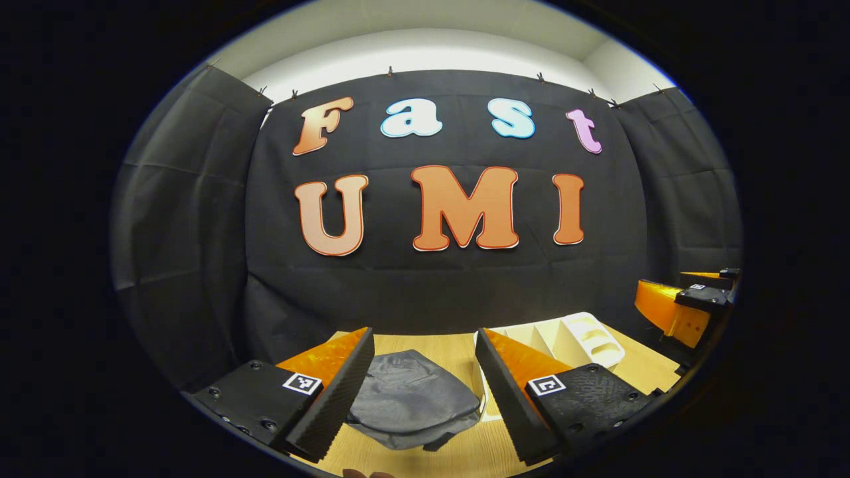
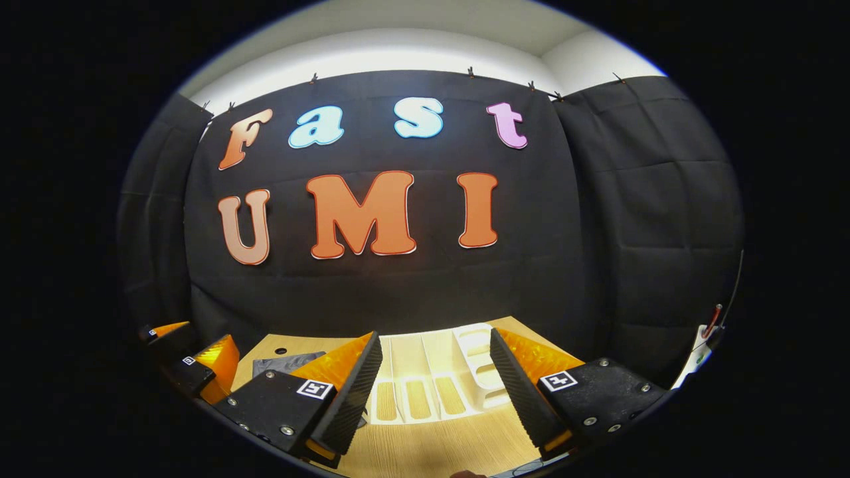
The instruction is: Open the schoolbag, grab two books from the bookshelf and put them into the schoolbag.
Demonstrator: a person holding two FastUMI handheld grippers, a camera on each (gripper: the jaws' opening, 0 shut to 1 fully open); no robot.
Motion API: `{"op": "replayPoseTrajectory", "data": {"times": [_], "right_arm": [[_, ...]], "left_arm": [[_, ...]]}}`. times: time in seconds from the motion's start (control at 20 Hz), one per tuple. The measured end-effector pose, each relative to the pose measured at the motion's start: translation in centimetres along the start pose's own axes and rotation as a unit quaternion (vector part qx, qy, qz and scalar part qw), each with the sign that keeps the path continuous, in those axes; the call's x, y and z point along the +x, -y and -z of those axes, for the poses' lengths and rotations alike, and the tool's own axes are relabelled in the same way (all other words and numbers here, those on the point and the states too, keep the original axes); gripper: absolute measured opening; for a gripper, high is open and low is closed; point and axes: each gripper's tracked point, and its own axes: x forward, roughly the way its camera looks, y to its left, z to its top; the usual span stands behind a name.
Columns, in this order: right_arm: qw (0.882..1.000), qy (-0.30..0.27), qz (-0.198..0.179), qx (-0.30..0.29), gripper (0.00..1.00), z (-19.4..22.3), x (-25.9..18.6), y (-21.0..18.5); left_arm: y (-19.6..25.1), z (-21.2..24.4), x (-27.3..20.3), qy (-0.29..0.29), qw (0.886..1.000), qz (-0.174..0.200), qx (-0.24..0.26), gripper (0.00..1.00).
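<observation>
Schoolbag (image 1: 412, 392) lies flat at 12 o'clock of empty wide-open left gripper (image 1: 424, 385), nearer than empty wide-open right gripper (image 2: 435, 385).

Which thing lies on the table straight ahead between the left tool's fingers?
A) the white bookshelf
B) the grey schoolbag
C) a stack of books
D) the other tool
B. In the left gripper view the grey schoolbag lies flat on the wooden table, framed by the open left tool; the white bookshelf sits off to the side past one finger.
</observation>
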Motion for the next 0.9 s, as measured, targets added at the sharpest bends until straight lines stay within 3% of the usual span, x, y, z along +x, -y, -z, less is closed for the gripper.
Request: {"op": "replayPoseTrajectory", "data": {"times": [0.9], "right_arm": [[1.0, -0.001, -0.014, 0.003, 0.97, 0.0, 0.0, -0.2]], "left_arm": [[-0.8, -0.2, -0.3, 0.002, 1.0, -0.005, 0.006, 0.97]]}}
